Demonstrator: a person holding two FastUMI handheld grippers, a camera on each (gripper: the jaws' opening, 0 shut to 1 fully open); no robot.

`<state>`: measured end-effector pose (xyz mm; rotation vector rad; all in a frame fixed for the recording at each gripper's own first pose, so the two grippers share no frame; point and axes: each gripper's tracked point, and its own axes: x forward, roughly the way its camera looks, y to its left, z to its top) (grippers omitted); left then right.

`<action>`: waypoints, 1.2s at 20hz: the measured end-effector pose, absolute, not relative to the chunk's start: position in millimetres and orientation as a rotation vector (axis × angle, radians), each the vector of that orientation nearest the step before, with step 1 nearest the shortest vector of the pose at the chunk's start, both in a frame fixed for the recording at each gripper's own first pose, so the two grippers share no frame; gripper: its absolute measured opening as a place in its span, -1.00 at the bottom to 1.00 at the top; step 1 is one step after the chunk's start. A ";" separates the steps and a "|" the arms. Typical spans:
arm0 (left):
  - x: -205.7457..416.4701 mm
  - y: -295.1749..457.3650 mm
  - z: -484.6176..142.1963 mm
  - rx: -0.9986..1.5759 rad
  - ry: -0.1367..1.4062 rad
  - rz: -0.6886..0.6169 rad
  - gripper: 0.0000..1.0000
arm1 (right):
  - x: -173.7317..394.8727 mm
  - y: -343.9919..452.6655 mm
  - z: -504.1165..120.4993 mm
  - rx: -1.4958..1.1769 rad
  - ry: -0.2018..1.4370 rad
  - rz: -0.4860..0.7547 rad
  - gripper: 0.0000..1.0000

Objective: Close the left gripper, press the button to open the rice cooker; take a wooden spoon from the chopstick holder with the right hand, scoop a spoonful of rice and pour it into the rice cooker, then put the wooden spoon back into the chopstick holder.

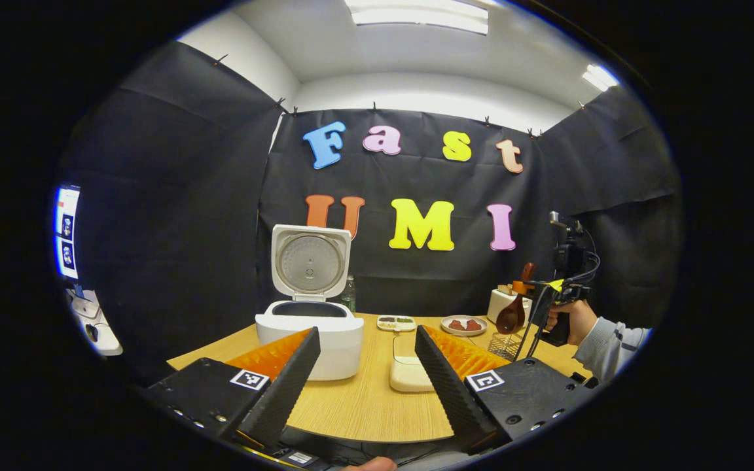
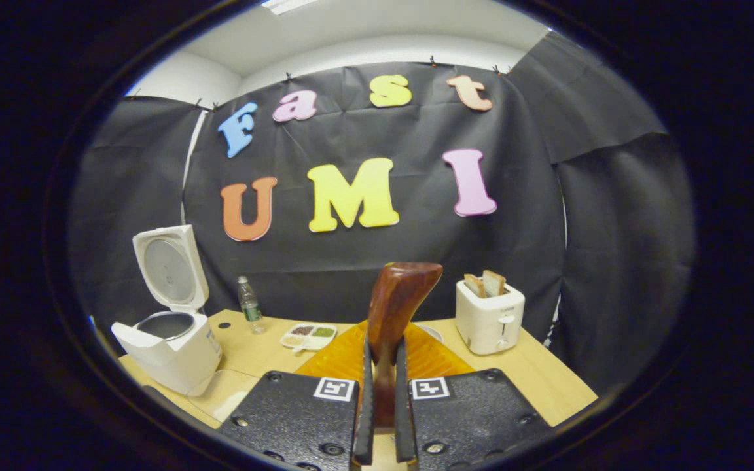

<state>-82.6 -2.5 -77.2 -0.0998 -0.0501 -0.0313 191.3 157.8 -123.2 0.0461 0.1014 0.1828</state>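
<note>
Reddish-brown wooden spoon pinched upright in right hand-held gripper, left hand-held gripper spread wide, empty.

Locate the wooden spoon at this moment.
The wooden spoon is clamped upright in the right hand-held gripper; the left gripper view shows it above the chopstick holder.

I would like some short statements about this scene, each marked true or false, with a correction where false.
1. The rice cooker has its lid shut. False: the lid stands open.
2. The right hand-held gripper is shut on the wooden spoon. True.
3. The left hand-held gripper is closed. False: its fingers stand apart, holding nothing.
4. The toaster has bread slices in it. True.
5. A water bottle lies flat on the table. False: it stands upright.
</note>
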 end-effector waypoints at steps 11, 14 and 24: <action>-75.2 -20.8 -86.1 -0.004 -0.018 -0.036 0.90 | 159.9 310.7 -198.6 -0.105 0.118 0.287 -0.72; -76.9 -18.1 -87.9 -0.036 -0.016 -0.042 0.91 | 169.4 315.3 -231.7 -0.158 0.135 0.228 -0.73; -74.6 -6.3 -89.0 -0.083 -0.015 -0.028 0.91 | 160.6 332.6 -281.8 0.213 0.416 0.234 -0.73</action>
